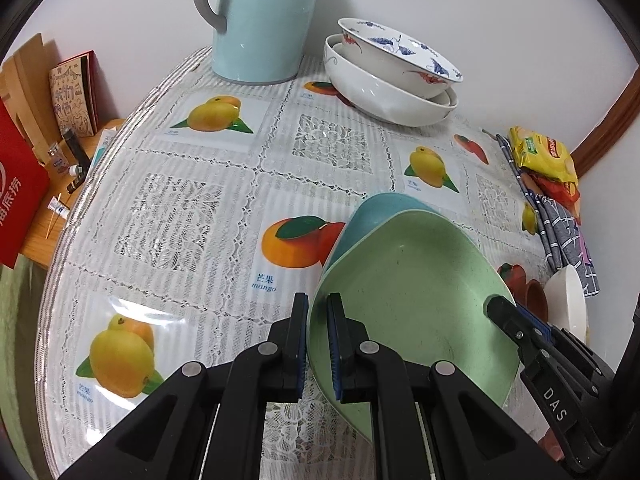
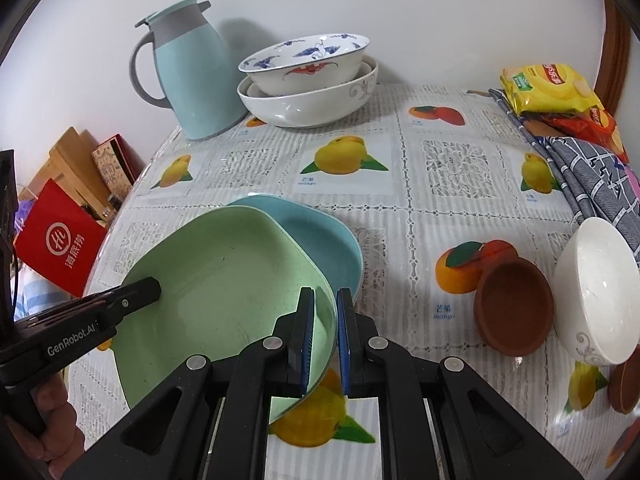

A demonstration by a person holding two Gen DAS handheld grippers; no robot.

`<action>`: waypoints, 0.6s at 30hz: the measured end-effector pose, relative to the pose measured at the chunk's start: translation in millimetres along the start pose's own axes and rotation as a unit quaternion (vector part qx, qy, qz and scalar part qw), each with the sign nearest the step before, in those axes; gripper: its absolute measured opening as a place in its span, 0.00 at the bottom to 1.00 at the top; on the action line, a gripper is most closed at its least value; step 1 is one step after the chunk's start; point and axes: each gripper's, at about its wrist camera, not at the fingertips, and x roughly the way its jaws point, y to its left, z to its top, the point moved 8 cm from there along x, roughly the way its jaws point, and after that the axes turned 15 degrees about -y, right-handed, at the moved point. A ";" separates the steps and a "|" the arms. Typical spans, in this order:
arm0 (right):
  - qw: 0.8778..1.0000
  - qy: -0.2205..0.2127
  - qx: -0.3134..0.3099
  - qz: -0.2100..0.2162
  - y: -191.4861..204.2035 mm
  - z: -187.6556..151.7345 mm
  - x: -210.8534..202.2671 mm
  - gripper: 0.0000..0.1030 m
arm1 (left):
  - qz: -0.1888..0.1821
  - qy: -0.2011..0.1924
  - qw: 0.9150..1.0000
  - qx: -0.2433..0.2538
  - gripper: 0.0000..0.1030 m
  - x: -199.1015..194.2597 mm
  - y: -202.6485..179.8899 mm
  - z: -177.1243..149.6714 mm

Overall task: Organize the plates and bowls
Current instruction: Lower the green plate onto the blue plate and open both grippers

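A light green plate (image 1: 416, 292) (image 2: 216, 288) hangs tilted over a blue plate (image 1: 372, 216) (image 2: 320, 240) that lies on the tablecloth. My left gripper (image 1: 318, 312) is shut on the green plate's left rim. My right gripper (image 2: 326, 300) is shut on its right rim. Each gripper shows in the other's view: the right gripper (image 1: 502, 310) and the left gripper (image 2: 150, 286). A patterned bowl (image 1: 396, 54) (image 2: 308, 62) sits inside a wide white bowl (image 1: 384, 92) (image 2: 312, 104) at the back by the wall. A white bowl (image 2: 596, 292) and a brown dish (image 2: 514, 308) stand at the right.
A pale blue jug (image 1: 264, 20) (image 2: 192, 76) stands at the back left. Snack packets (image 2: 548, 90) and a grey checked cloth (image 2: 588, 176) lie along the right edge. Another brown dish (image 2: 626, 380) is at the near right. Left of the table stand a red bag (image 2: 60, 240) and boxes.
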 end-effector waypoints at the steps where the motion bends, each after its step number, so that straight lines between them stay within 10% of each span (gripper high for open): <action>1: 1.000 0.002 -0.002 0.000 -0.9 -0.1 3.1 0.11 | 0.001 0.001 1.000 0.000 0.09 1.7 -0.3 -0.4; 18: 0.999 0.002 -0.042 0.010 -4.1 18.3 35.8 0.11 | 0.013 0.004 1.000 0.003 0.09 17.3 -5.3 2.5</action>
